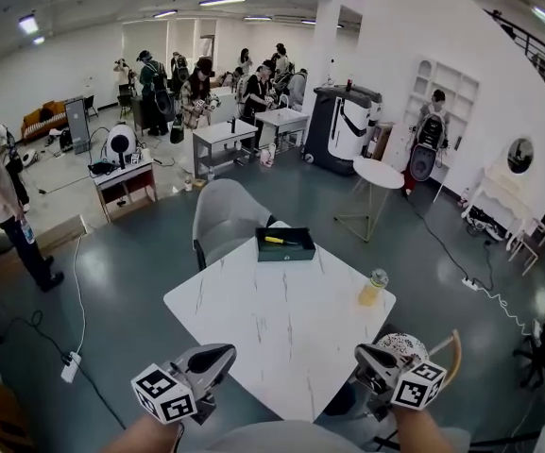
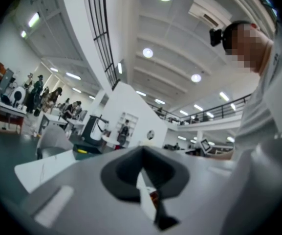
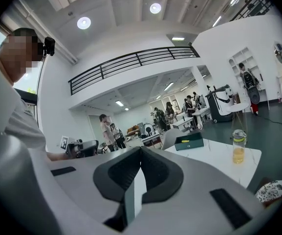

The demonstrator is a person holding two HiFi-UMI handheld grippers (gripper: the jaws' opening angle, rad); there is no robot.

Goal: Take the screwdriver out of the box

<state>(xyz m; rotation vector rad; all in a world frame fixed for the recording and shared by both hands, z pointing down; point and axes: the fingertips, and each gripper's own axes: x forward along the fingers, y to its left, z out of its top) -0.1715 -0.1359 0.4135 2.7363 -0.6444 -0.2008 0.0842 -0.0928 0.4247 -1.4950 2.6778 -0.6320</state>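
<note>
At the near edge of the white table [image 1: 281, 347], we hold both tools low and side by side, pointing toward the far side. The left gripper [image 1: 217, 355] has its jaws pressed together with nothing between them. The right gripper [image 1: 366, 357] is likewise closed and empty. Neither touches the table or anything on it.

Toward the middle right, near the table's right edge, stands a clear bottle [image 1: 373, 288] of yellowish liquid. It plays no part in the task.

At the far edge of the table rests the dark green box [image 1: 285, 244], open at the top. The screwdriver [image 1: 274, 241] lies inside it, its yellow handle showing toward the left of the box. A grey chair [image 1: 223, 217] stands just beyond the far left of the table. Other tables and people fill the room behind.

We judge the task not yet begun. The screwdriver is in the box, well apart from both grippers. What remains is the whole sequence: reaching across the table, opening one pair of jaws, closing them on the handle, and lifting the tool clear of the box.
</note>
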